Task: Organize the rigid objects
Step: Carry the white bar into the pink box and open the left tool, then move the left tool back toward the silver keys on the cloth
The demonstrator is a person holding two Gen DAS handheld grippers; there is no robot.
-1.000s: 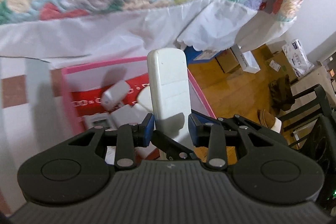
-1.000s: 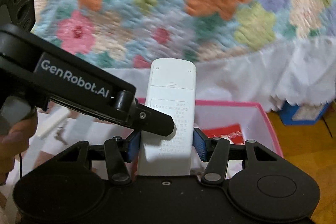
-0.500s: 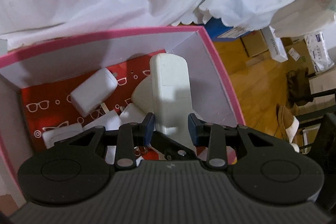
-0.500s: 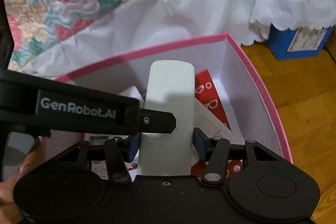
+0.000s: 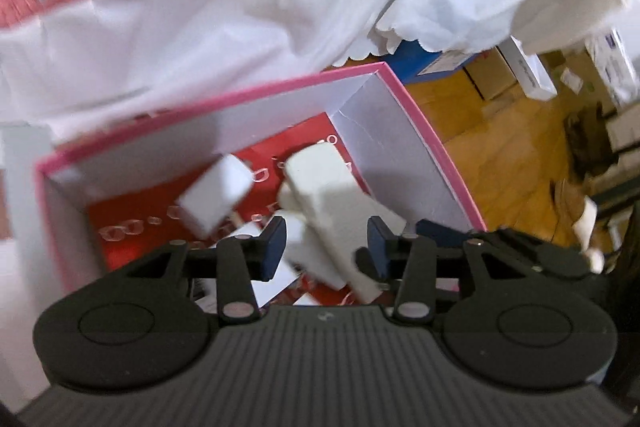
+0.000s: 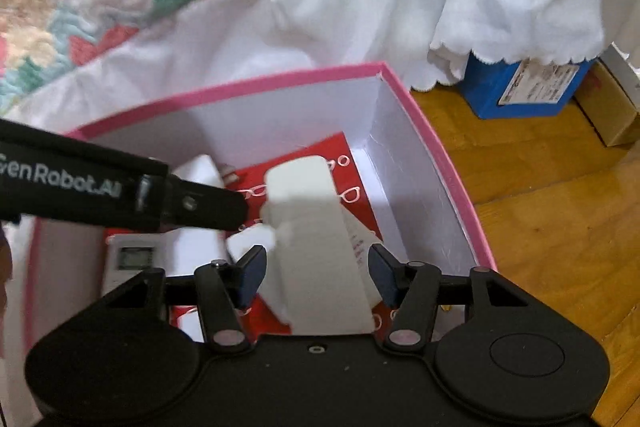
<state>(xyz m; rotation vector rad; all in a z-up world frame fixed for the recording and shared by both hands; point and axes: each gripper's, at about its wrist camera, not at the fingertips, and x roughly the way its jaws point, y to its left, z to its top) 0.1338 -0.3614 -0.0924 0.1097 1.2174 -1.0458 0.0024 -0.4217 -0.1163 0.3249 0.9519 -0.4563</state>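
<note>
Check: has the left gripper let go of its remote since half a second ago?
Yes. The left gripper stands open, and its remote has tipped rightward, toward the pink box's right wall.

- Left gripper [image 5: 326, 247]: matte black body, wide ribbed grey-black panel across the rear, one shallow round disc recess on each side.
- Left fingers [image 5: 274, 241]: dark blue pads on black linkage arms; silver pivot pins at the joints, a small pale mark centred on the body's front edge.
- Right gripper [image 6: 316, 273]: same black housing, smooth rear surface, small round screw hole at centre front, round disc recess on its right side.
- Right fingers [image 6: 252, 275]: dark blue pads, black linkages, silver rivets.
- From the right wrist view, the left gripper's side shows white "GenRobot.AI" lettering and small screws.
</note>
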